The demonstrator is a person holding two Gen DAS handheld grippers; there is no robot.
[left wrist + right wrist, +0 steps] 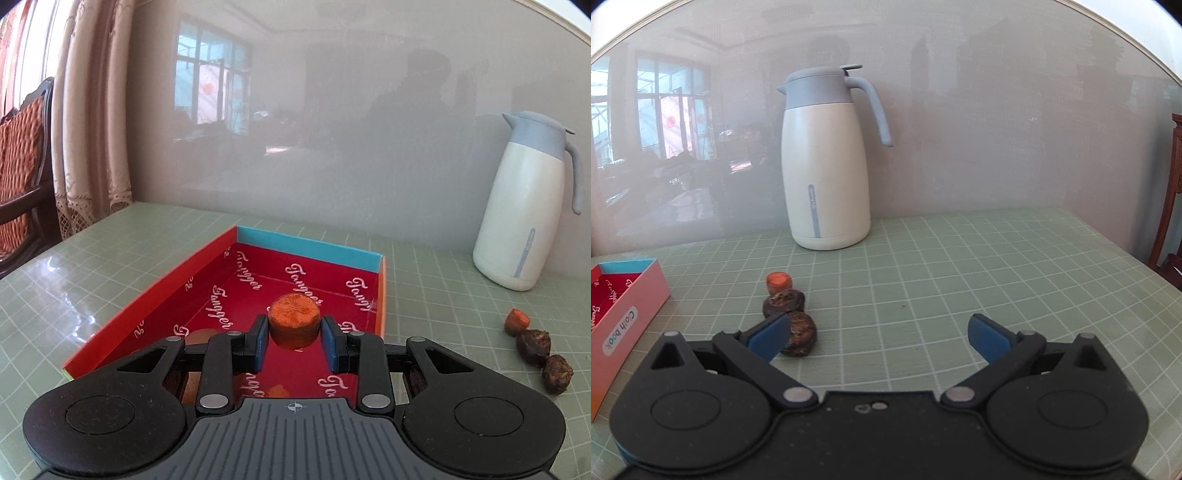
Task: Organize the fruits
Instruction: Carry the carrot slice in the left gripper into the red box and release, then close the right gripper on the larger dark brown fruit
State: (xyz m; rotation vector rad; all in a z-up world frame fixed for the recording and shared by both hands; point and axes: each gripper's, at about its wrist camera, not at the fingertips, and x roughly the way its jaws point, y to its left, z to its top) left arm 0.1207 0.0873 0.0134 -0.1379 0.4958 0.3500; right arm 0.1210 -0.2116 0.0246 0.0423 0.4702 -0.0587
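The orange chunk is sitting between the blue pads of the left gripper, above the red floor of the box. The jaws are standing only a little wider than the chunk; a thin gap seems to show on each side, so I cannot tell whether the pads are pressing it or just flanking it. Only the left wrist view is showing this chunk and the box's printed red inside, with its blue far wall. More orange bits are lying low in the box, mostly hidden behind the gripper's body.

Outside the box, on the green gridded mat, a small orange piece and two dark brown fruits are lying in a short row, touching one another. The right wrist view is showing the same row from nearer: the orange piece farthest, then the dark fruits coming toward the camera. The right gripper is hanging spread wide with nothing between its fingers; its left pad is overlapping the nearest dark fruit in the picture, though contact is unclear.

That view is catching only the box's corner, pink outside. The white jug with a grey-blue lid is standing upright at the back of the mat against the wall, well apart from the fruit, and it is appearing at the right edge of the left view too.
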